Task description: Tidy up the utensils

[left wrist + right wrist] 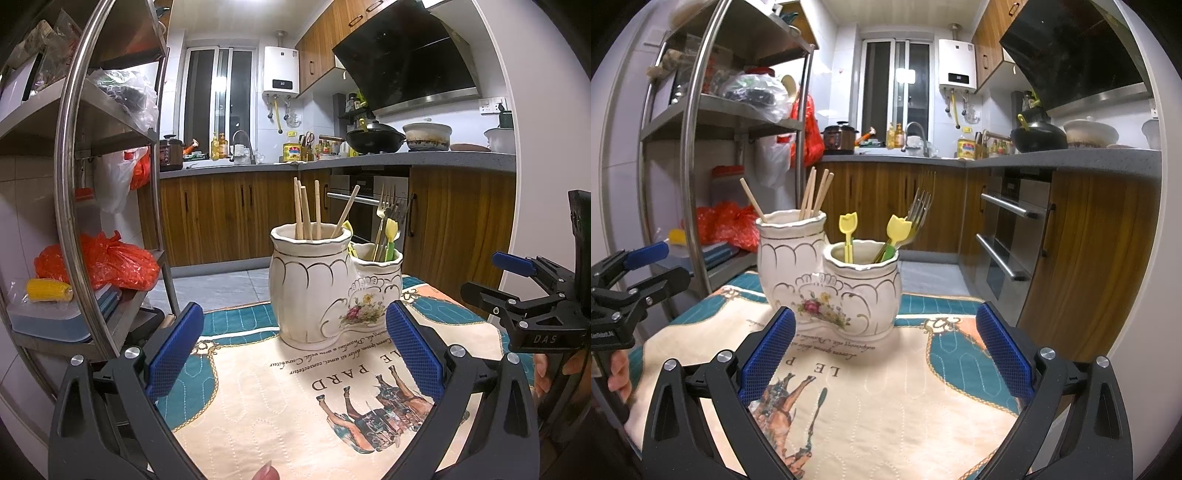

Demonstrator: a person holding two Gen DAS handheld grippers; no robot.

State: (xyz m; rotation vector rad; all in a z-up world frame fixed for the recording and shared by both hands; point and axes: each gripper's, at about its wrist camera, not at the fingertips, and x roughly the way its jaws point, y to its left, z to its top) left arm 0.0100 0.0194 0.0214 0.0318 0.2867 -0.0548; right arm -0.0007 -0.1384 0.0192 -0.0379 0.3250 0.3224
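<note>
A white ceramic double holder point(314, 291) point(827, 280) with gold trim and a flower motif stands on a printed mat. Its taller cup holds several wooden chopsticks point(306, 210) point(812, 194). Its lower cup holds metal forks point(388, 206) point(919, 210) and yellow-green plastic utensils point(390, 236) point(847, 236). My left gripper point(295, 332) is open and empty, just in front of the holder. My right gripper point(886, 332) is open and empty, in front of the lower cup. Each gripper shows at the edge of the other's view point(524, 295) point(635, 280).
The mat point(295, 406) point(886, 387) with a horse print covers the small table. A steel shelf rack point(110, 184) point(713, 155) with bags and boxes stands to the left. Wooden cabinets, an oven point(1012, 236) and a counter lie beyond.
</note>
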